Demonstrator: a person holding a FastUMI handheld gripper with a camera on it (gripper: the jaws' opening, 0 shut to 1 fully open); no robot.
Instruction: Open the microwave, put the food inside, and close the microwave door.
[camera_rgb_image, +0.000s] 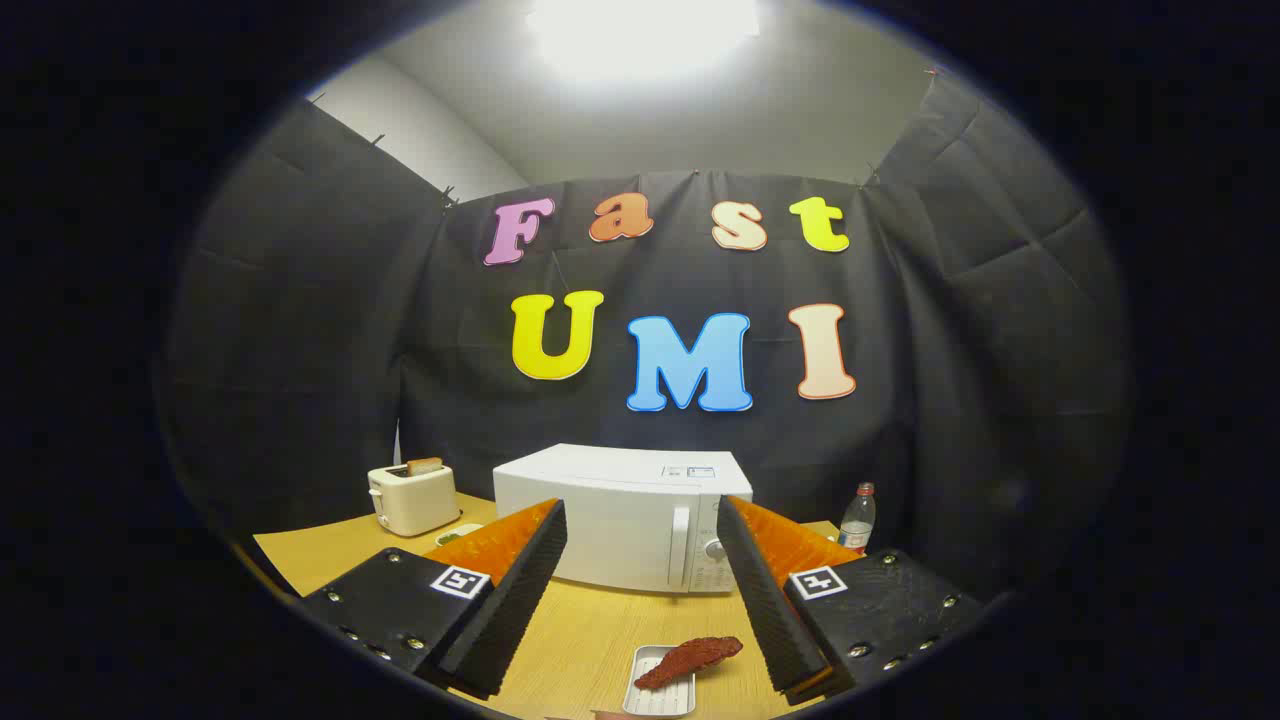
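A white microwave stands on the wooden table beyond my fingers, its door shut and its handle upright near the right side of the door. A reddish-brown piece of food lies on a small white tray, low between my fingers and close to the right one. My gripper is open and holds nothing, well short of the microwave.
A cream toaster with a slice of bread in it stands left of the microwave. A clear plastic bottle with a red cap stands to the microwave's right. The wooden table has bare surface ahead of the tray.
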